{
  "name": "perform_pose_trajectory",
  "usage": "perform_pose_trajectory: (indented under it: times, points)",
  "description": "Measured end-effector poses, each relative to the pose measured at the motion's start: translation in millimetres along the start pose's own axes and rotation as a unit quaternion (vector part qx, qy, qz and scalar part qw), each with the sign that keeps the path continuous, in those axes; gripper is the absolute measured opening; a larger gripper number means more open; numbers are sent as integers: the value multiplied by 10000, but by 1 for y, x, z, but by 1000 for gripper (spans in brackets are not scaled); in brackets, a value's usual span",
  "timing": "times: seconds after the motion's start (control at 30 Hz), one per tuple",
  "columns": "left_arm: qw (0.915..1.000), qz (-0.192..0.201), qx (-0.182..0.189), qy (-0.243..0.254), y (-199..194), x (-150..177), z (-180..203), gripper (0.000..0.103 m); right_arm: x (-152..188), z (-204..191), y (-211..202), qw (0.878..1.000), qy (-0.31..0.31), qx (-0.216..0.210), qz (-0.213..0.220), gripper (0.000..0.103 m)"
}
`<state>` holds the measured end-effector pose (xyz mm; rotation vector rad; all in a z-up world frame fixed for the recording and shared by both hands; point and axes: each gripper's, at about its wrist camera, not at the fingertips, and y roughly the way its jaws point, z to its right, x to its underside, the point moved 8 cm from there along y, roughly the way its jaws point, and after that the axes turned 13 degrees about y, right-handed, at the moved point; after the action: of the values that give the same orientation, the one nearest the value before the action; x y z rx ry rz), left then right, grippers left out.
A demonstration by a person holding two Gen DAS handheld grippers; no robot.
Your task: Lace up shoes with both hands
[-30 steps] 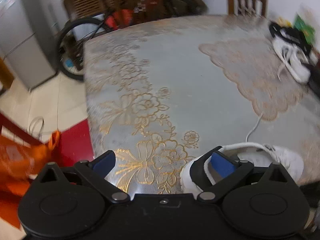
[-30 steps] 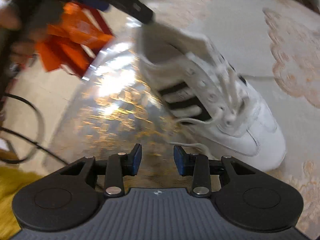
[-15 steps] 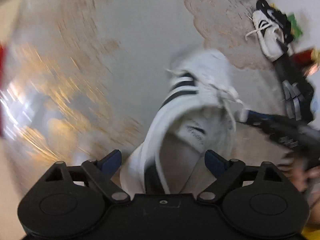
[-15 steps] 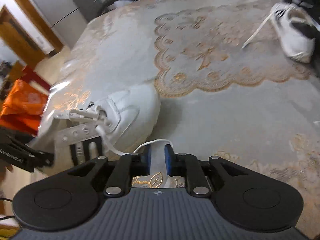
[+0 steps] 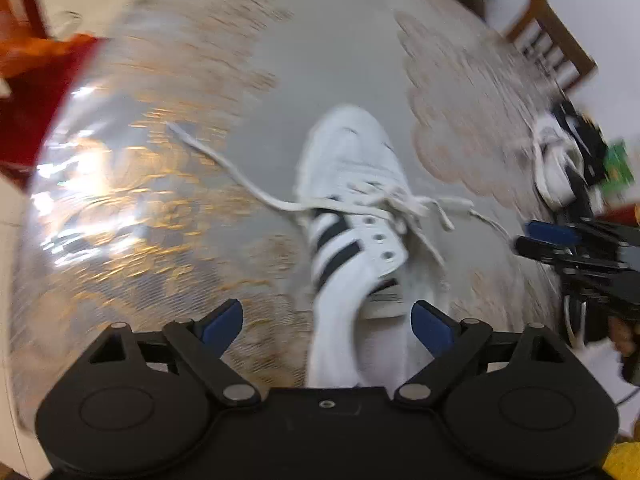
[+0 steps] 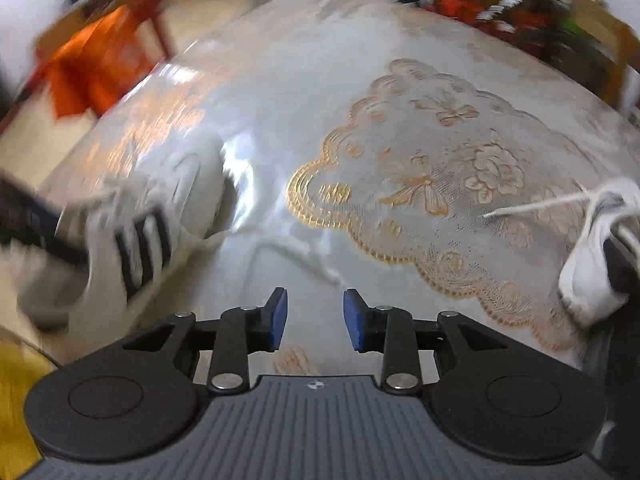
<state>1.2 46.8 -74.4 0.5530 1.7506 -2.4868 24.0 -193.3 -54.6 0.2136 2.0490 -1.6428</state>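
White leather, black-striped sneaker (image 5: pixel 352 216) lies mid-frame on the lace-patterned tablecloth (image 5: pixel 328 48), its heel between the wide-spread left gripper (image 5: pixel 326 320), while the right gripper (image 6: pixel 315 316), just opening, holds nothing.

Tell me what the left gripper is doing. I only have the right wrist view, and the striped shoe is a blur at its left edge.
Observer: The left gripper stands wide over the heel end of the striped shoe. Its jaws have just been opening further, and the pads do not look pressed on it.
Operator: Where is the shoe's other lace end?
Observer: That lace end lies loose on the tablecloth, trailing away from the shoe's striped side.
Operator: Are the upper eyelets threaded?
Observer: No. Three upper eyelets above the stripes look empty, and the lacing crosses only nearer the toe.
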Motion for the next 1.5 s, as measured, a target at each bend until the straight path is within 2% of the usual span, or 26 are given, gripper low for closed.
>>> perform_pose_trajectory:
  times: [0.07,0.17,0.23,0.3,0.37,0.47,0.53,0.6,0.67,0.7,0.73,0.77,0.83,0.87,0.9,0.93,0.97,1.03,1.1,1.2,1.27,1.3,1.33,1.4,1.47,1.5]
  points:
    - [9998,83,-88,-183,-6,6,-5,92,-16,-17,-14,9988,-295,-352,197,33]
    - [9992,117,-162,-345,-8,14,-11,93,-43,-74,-22,9892,-724,-1218,373,39]
    - [9992,91,-215,-323,-4,16,-17,93,-53,-119,-5,9797,-1116,-1656,185,39]
    - [9994,124,-154,-271,0,17,-18,93,-55,-159,23,9710,-1660,-1710,-168,39]
    - [9996,177,-39,-228,1,17,-21,93,-54,-188,55,9638,-2236,-1350,-540,39]
    - [9994,245,98,-206,5,19,-23,93,-51,-208,87,9463,-3004,-709,-958,39]
    - [9991,276,232,-222,7,19,-26,93,-47,-212,94,9313,-3444,-468,-1093,39]
    - [9985,280,379,-264,8,20,-29,94,-39,-214,97,9148,-3885,-353,-1049,36]
    - [9983,254,458,-245,9,20,-30,94,-31,-214,99,8968,-4344,-217,-808,20]
    - [9982,239,491,-228,9,21,-29,94,-26,-212,101,8905,-4500,-154,-658,6]
    - [9983,228,498,-186,9,20,-29,94,-23,-211,102,8906,-4510,-122,-567,3]
    - [9986,223,468,-105,9,18,-27,95,-23,-209,100,9004,-4321,-114,-501,1]
    - [9990,219,376,77,9,15,-25,96,-42,-203,85,9381,-3416,-474,-309,0]
    - [9991,210,325,159,9,14,-23,96,-54,-200,71,9560,-2814,-807,-162,0]
    - [9992,192,291,219,10,13,-22,97,-66,-192,50,9684,-2135,-1287,50,1]
    - [9992,159,269,256,11,13,-21,97,-80,-184,28,9730,-1431,-1789,277,1]
    - [9992,120,241,298,13,12,-20,97,-94,-174,5,9698,-715,-2277,501,0]
    - [9990,56,155,411,15,10,-17,97,-115,-153,-41,9415,354,-3192,1016,0]
    - [9986,14,60,528,16,8,-14,97,-128,-139,-82,9108,816,-3731,1567,0]
    - [9977,-18,-75,678,17,5,-11,97,-138,-133,-117,8913,882,-3971,2002,0]
    - [9969,111,-179,757,16,1,-12,97,-133,-135,-109,9138,583,-3565,1859,3]
    - [9965,222,-215,776,14,-3,-14,97,-130,-136,-103,9257,413,-3322,1759,7]
    - [9962,351,-231,760,10,-6,-17,97,-120,-136,-93,9394,305,-3021,1591,14]
    - [9961,490,-167,714,-1,-9,-21,97,-96,-130,-70,9635,107,-2310,1348,14]
    - [9951,634,-166,744,-11,-11,-23,97,-68,-116,-52,9775,0,-1765,1159,15]
    - [9940,735,-208,787,-17,-13,-23,97,-57,-109,-44,9814,44,-1644,993,16]
